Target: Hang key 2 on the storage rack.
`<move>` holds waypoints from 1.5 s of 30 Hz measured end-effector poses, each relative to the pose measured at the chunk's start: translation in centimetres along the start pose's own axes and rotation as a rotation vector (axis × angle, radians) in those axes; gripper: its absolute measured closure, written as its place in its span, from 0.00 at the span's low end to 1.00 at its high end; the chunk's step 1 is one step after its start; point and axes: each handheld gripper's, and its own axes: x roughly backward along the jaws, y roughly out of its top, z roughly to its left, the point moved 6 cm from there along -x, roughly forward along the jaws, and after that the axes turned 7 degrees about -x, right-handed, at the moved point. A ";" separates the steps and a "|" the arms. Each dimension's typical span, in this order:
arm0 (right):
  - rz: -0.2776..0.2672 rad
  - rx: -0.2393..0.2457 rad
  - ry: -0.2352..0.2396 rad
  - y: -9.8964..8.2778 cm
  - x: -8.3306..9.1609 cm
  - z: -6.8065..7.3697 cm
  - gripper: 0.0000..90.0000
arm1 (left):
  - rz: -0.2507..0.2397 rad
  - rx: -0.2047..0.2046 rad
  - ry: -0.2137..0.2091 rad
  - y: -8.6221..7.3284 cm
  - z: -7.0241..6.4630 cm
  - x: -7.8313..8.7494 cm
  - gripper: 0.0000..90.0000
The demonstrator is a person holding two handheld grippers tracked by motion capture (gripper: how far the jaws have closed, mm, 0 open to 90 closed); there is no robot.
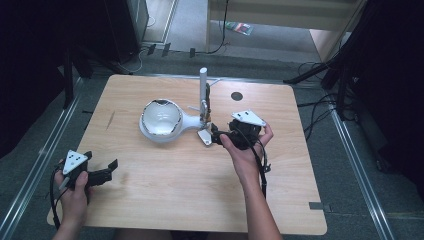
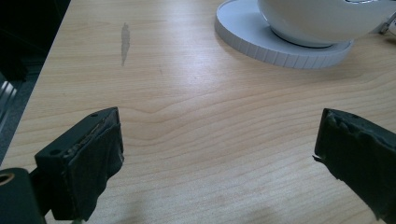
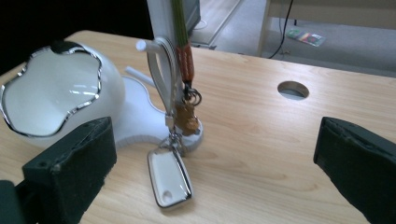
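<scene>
Two grippers sit on a wooden table [image 1: 165, 200] where a key fob [image 3: 169, 177] hangs by its lanyard [image 3: 183, 56] from a peg [image 3: 152, 45] on a white stand [image 1: 204, 87], the fob's lower end resting on the table at the stand's foot, just right of the white bowl [image 1: 161, 119]. Risk, by this reading: the right gripper [image 1: 218, 136], jaws wide apart and empty just beside the fob, could snag the lanyard or nudge the light stand as the hand moves, pulling the fob off its peg or tipping the post toward the bowl. That hand reaches in from the near right, wrist bent left, jaws aimed at the stand. The left gripper [image 1: 113, 169], also spread wide and holding nothing, rests low at the near left corner, pointing right toward the bowl.
</scene>
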 end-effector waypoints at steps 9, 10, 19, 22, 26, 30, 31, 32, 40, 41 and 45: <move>0.029 0.041 -0.052 -2.3 0.8 -1.6 0.00 | 0.003 0.002 -0.001 0.0 0.0 0.0 0.02; 0.032 0.044 -0.053 -2.7 0.9 -2.0 0.00 | 0.003 0.001 -0.002 0.0 0.0 0.0 0.02; 0.040 0.047 -0.073 -4.7 1.6 -4.1 0.00 | 0.002 -0.001 -0.003 0.0 -0.1 0.0 0.02; 0.041 0.037 -0.097 -5.4 1.9 -5.0 0.00 | 0.003 -0.002 -0.004 0.0 -0.1 0.0 0.02; 0.039 0.016 -0.107 -6.2 2.4 -6.1 0.00 | 0.004 -0.004 -0.005 0.0 -0.1 0.0 0.02; 0.048 0.020 -0.132 -7.2 2.9 -7.2 0.00 | 0.001 -0.002 -0.005 0.0 -0.1 0.0 0.02; 0.047 0.015 -0.137 -7.4 3.0 -7.5 0.00 | 0.001 -0.001 -0.005 0.0 -0.1 0.0 0.02; 0.047 0.012 -0.139 -7.6 3.2 -7.8 0.00 | 0.001 0.000 -0.005 0.0 -0.1 0.0 0.02; 0.060 -0.015 -0.181 -9.2 4.4 -10.4 0.00 | 0.004 -0.005 -0.006 0.0 -0.1 0.0 0.02; 0.058 -0.019 -0.185 -9.4 4.6 -10.8 0.00 | 0.004 -0.004 -0.006 0.0 -0.1 0.0 0.02; 0.059 -0.038 -0.202 -10.0 5.2 -11.9 0.00 | 0.004 -0.004 -0.006 0.0 -0.1 0.0 0.02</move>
